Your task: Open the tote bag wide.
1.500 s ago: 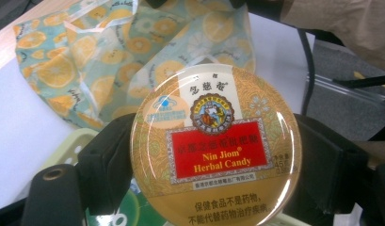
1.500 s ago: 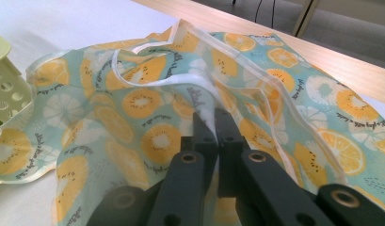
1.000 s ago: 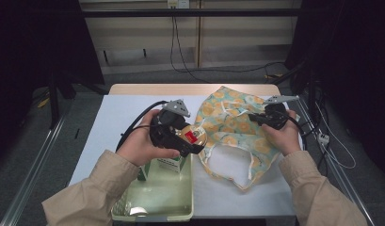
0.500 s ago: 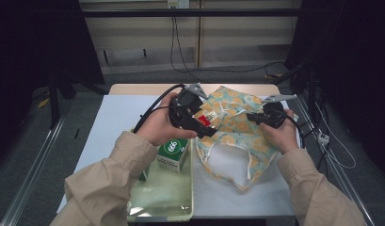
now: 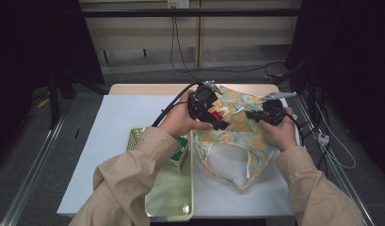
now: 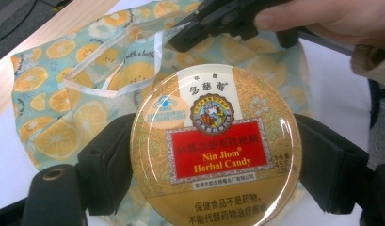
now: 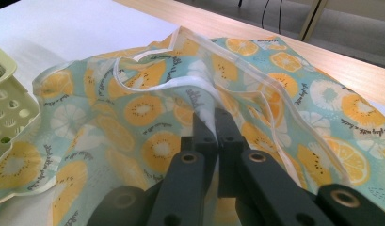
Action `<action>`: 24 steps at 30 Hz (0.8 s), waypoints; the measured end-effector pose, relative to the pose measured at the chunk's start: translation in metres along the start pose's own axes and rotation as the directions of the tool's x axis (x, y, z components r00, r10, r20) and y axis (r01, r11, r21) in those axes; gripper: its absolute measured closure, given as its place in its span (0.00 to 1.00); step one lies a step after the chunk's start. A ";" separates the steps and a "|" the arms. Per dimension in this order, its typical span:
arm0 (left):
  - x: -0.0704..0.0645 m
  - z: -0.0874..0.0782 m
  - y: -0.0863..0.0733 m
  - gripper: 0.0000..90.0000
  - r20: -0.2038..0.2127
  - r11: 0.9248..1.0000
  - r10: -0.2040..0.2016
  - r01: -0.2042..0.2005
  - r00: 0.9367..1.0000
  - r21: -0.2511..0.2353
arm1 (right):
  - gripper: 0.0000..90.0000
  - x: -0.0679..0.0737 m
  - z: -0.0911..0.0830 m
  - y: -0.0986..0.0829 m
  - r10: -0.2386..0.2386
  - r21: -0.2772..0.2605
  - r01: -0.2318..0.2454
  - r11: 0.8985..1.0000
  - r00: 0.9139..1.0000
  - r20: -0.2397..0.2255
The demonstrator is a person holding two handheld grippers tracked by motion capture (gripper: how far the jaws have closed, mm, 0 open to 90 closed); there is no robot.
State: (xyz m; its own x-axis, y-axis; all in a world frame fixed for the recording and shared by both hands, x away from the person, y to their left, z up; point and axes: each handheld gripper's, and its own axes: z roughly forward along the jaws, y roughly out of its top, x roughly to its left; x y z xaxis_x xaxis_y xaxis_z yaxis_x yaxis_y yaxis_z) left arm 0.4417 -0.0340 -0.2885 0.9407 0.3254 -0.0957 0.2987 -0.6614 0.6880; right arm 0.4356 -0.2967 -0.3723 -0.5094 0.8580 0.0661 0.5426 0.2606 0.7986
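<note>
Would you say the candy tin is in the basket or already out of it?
Out. The candy tin is clamped between the left gripper jaws, held above the fruit-print bag, well clear of the green basket.

A lab (dark-curtained), with metal floor rails (image 5: pixel 32 165), trailing cables (image 5: pixel 180 47) and a white table (image 5: pixel 119 117).

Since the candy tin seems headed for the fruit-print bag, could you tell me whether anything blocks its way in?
Nothing visible does. The left gripper holds the candy tin just above the fruit-print bag, whose white-trimmed edge the right gripper pinches.
</note>
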 end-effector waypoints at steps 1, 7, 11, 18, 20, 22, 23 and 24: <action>0.000 0.002 0.000 0.23 0.003 1.000 -0.003 0.003 1.000 -0.004 | 1.00 0.000 0.000 0.000 0.000 -0.003 0.000 1.000 1.000 0.000; 0.000 0.015 0.000 0.23 0.010 1.000 0.006 -0.006 1.000 -0.005 | 1.00 -0.001 -0.001 0.000 0.010 -0.008 -0.010 1.000 1.000 0.000; 0.001 0.026 -0.002 0.23 0.006 1.000 0.001 -0.001 1.000 -0.006 | 1.00 -0.003 -0.001 0.001 0.021 -0.016 -0.021 1.000 1.000 0.003; 0.003 0.036 -0.002 0.23 0.004 1.000 -0.010 0.010 1.000 -0.029 | 1.00 -0.002 -0.002 0.003 0.024 -0.019 -0.024 1.000 1.000 -0.002; 0.003 0.040 -0.003 0.23 0.003 0.999 -0.018 0.019 1.000 -0.028 | 1.00 -0.003 -0.003 0.004 0.021 -0.025 -0.021 0.999 1.000 -0.001; 0.004 0.043 -0.004 0.23 0.003 1.000 -0.016 0.016 1.000 -0.020 | 1.00 -0.002 -0.003 0.005 0.021 -0.026 -0.021 0.999 1.000 -0.004; 0.004 0.044 -0.005 0.23 0.004 1.000 -0.014 0.014 1.000 -0.017 | 1.00 -0.002 -0.003 0.006 0.018 -0.026 -0.018 0.999 1.000 -0.001; 0.004 0.046 -0.005 0.23 0.003 1.000 -0.015 0.015 1.000 -0.011 | 1.00 -0.001 -0.003 0.006 0.021 -0.029 -0.022 0.999 1.000 -0.004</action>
State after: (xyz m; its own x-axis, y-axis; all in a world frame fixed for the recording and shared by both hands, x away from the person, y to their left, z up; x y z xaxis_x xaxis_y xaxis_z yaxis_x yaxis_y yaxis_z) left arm 0.4511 -0.0606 -0.3253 0.9368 0.3327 -0.1082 0.3108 -0.6494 0.6941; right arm 0.4374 -0.2976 -0.3657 -0.5006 0.8614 0.0860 0.5340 0.2292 0.8138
